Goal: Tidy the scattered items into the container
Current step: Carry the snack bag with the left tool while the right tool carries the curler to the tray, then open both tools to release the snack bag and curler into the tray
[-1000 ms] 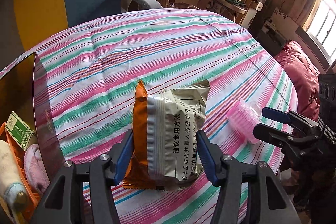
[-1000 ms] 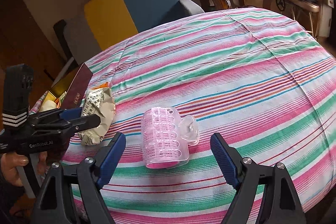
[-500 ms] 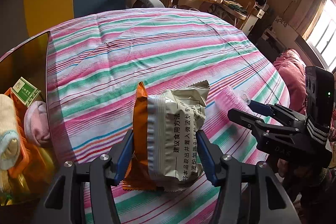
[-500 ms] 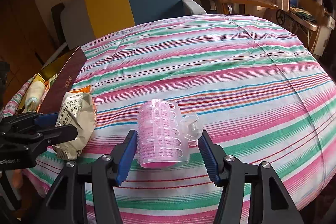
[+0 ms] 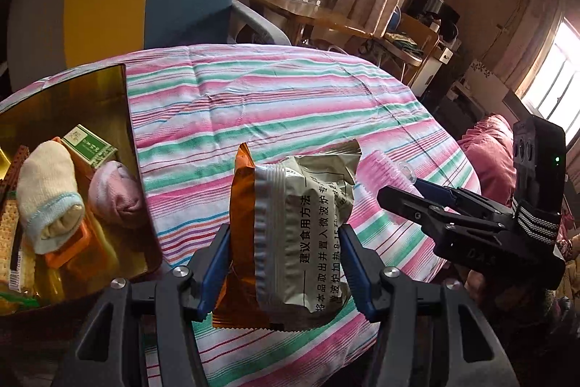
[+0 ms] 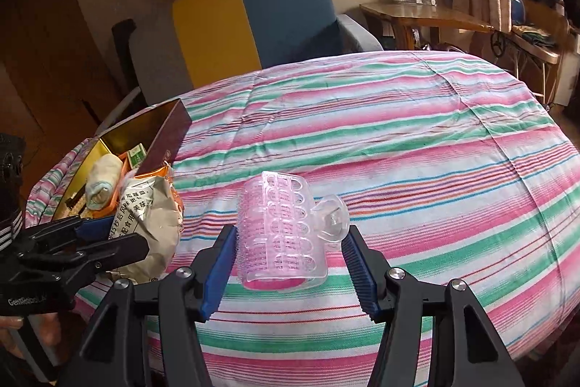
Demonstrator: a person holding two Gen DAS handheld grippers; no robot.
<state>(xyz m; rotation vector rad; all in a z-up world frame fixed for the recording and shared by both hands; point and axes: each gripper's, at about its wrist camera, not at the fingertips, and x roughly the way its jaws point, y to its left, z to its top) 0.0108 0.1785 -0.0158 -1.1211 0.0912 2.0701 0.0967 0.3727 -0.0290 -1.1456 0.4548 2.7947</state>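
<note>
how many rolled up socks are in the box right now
2 that show: a cream sock with a blue cuff lying on the orange tray, and a pink one beside it against the box wall. More may be hidden.

Snack packet (image 5: 301,242): black Chinese print on its pale back, "建议食用方法" readable, the lines beside it cut off by folds; more Chinese print on its other face in the right wrist view, not clearly readable. Left gripper (image 6: 108,238): white "GenRobot" lettering on its body, end cut off. Green box (image 5: 88,144): white mark, unreadable.
</note>
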